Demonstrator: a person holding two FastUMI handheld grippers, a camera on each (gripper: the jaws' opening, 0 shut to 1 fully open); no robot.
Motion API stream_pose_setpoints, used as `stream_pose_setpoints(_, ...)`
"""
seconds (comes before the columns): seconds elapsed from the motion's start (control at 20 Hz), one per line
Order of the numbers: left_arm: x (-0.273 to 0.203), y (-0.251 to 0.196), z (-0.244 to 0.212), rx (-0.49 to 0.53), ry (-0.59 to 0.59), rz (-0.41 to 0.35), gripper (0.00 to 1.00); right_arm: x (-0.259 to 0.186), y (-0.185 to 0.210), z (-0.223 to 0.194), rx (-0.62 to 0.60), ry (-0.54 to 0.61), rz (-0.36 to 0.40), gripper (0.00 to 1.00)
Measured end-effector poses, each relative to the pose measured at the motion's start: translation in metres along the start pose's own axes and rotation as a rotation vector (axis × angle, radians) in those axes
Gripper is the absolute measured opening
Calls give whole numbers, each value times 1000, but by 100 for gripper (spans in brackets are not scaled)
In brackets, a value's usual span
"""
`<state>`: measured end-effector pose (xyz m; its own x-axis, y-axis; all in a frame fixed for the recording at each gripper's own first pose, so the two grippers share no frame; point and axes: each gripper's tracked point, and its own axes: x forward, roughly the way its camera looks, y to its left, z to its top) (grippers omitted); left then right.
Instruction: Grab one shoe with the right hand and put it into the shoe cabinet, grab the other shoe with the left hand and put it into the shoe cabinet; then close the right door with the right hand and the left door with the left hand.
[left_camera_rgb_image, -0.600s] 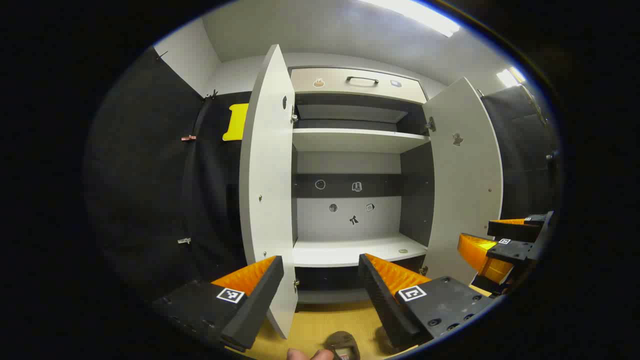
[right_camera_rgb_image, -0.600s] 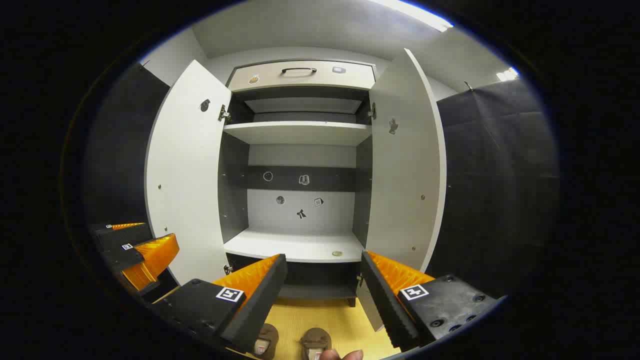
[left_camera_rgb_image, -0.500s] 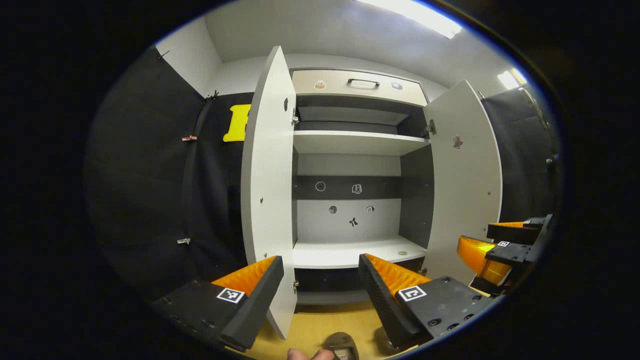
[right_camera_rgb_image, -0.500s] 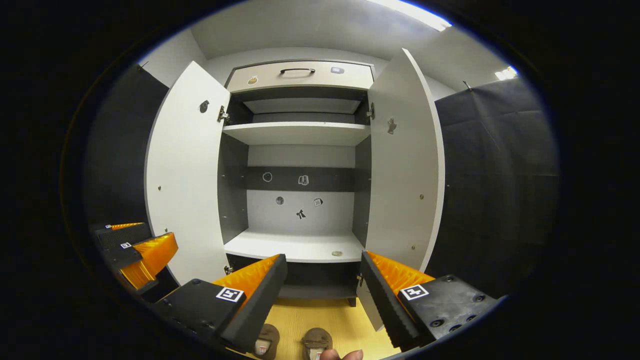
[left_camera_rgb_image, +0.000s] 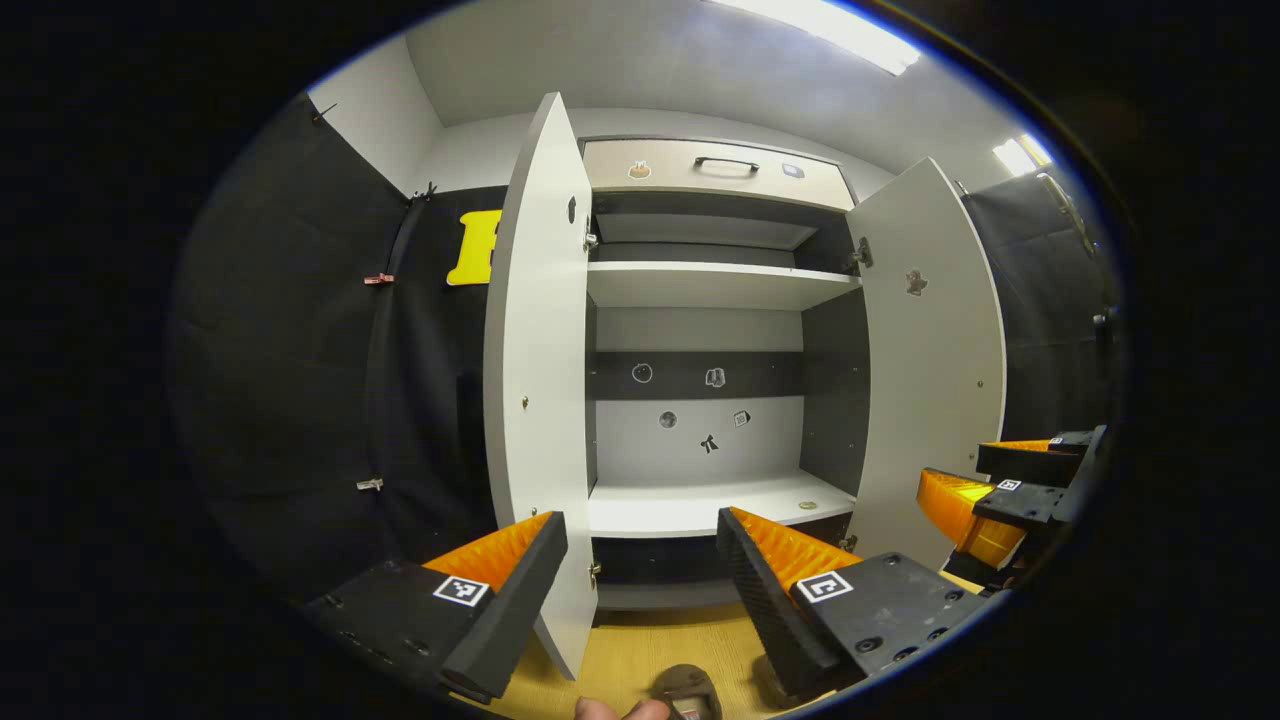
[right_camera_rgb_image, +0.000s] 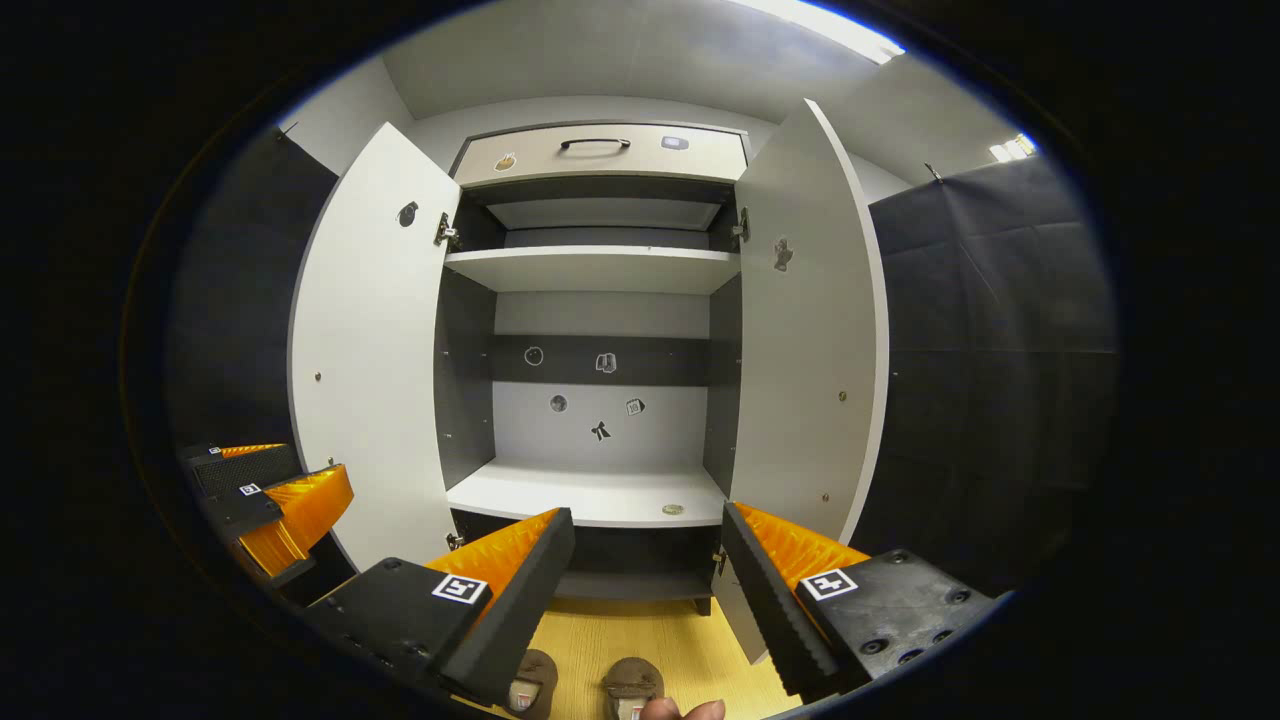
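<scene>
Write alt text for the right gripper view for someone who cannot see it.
An open right gripper faces a shoe cabinet with both doors open and bare shelves. Two brown shoes sit on the wooden floor below; the left gripper shows at the left.

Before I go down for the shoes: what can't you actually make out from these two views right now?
- Shoes: right gripper view, cut off by the bottom edge, and the right gripper hides part of the left one; shape and heel unreadable.
- In the left gripper view, one shoe is likewise cropped.
- Small round thing on the lower shelf: too small to identify.
- Stickers on the cabinet's back panel: too small to tell.
</scene>
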<state>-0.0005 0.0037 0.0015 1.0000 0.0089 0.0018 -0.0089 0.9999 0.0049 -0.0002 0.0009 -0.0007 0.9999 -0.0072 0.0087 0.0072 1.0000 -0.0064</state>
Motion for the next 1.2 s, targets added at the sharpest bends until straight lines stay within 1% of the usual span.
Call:
stream_pose_setpoints(0.25,2,3,-3,-4,4,-2,95,1,0,-1,-1,4,-6,98)
stream_pose_setpoints(0.75,-1,11,-1,0,-16,2,95,1,8,-7,-25,13,22,98)
stream_pose_setpoints(0.85,-2,13,-2,5,-19,3,95,-1,13,-21,-28,51,47,97)
stream_pose_setpoints(0.9,-2,14,-3,6,-15,5,95,-3,19,-32,-21,81,71,98)
stream_pose_setpoints(1.0,-2,18,-8,7,-4,10,95,-6,23,-59,-7,146,93,98)
stream_pose_setpoints(1.2,-7,28,-22,5,22,28,95,-14,26,-134,-29,272,117,98)
